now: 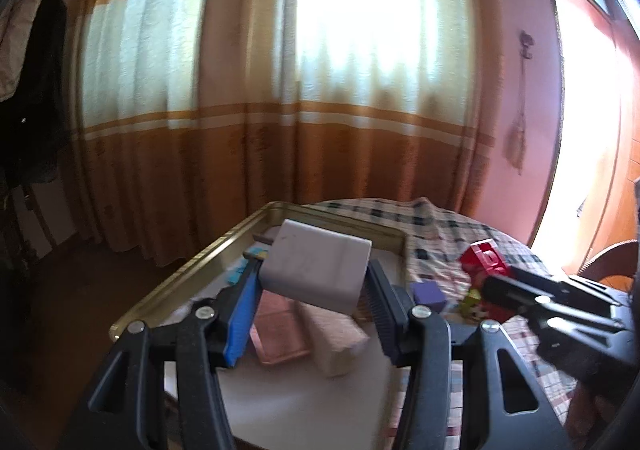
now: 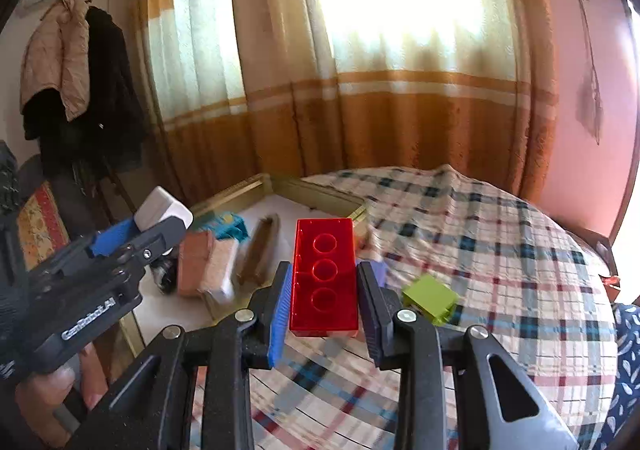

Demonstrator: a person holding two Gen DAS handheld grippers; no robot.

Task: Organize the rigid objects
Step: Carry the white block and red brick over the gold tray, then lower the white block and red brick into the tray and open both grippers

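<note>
Left tongs (image 1: pixel 314 290) pinch one white block (image 1: pixel 316 270) above the gold-rimmed tray (image 1: pixel 192 274). Right tongs (image 2: pixel 322 298) pinch one red brick (image 2: pixel 324 274) (three round holes) over the plaid-covered surface (image 2: pixel 500 250); one green block (image 2: pixel 430 298) lies beside.

The left tongs (image 1: pixel 316 290) are squeezed shut on a white block (image 1: pixel 318 270). The right tongs (image 2: pixel 322 290) (held up, pointing forward) pinch a red brick (image 2: pixel 324 278).
</note>
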